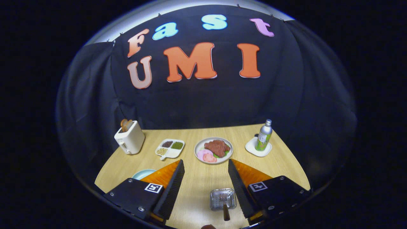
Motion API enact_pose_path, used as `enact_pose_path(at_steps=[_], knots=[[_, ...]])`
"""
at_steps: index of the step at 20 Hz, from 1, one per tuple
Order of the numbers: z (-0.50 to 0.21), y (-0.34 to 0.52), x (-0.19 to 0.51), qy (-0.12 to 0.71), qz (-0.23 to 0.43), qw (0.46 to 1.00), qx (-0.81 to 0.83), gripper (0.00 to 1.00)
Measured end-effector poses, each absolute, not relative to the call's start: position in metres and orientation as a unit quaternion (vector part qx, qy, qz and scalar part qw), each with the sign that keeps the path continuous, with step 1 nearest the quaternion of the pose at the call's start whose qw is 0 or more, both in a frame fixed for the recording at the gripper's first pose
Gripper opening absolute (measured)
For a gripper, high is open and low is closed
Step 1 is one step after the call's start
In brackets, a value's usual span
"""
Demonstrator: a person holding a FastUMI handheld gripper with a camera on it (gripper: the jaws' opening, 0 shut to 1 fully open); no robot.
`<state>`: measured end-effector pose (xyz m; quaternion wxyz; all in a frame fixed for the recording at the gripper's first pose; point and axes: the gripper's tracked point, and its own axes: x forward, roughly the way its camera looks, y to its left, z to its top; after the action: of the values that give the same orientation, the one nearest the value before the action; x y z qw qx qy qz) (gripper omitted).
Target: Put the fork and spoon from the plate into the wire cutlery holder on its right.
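My gripper (205,162) is open above the wooden table (197,184), with nothing between its fingers. Low between the fingers, close to the right one, stands the wire cutlery holder (222,198), seen from above. A brown-handled utensil (226,213) stands in it; I cannot tell whether it is the fork or the spoon. A light blue plate (143,173) peeks out from behind the left finger, mostly hidden, so its contents cannot be seen.
Just beyond the fingertips lies a plate of meat and vegetables (213,150). A divided snack dish (170,148) and a white toaster (129,137) stand to its left. To its right, a green bottle (264,136) rests on a white coaster.
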<state>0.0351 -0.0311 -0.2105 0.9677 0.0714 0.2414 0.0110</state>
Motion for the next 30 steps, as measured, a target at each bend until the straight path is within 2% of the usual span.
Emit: enact_pose_path(at_steps=[4, 6, 9, 19, 23, 27, 30], knots=[[-0.174, 0.015, 0.042, 0.134, 0.032, 0.987, 0.077, 0.84], [-0.170, 0.039, 0.044, 0.110, 0.047, 0.990, 0.076, 0.87], [-0.184, 0.078, 0.044, 0.129, 0.070, 0.987, 0.071, 0.91], [-0.222, 0.190, 0.038, 0.154, 0.107, 0.980, 0.072, 0.91], [-0.282, 0.212, 0.028, 0.250, 0.106, 0.960, 0.066, 0.92], [-0.350, 0.225, 0.000, 0.406, 0.117, 0.905, 0.051, 0.92], [-0.373, 0.234, -0.013, 0.465, 0.130, 0.875, 0.040, 0.92]])
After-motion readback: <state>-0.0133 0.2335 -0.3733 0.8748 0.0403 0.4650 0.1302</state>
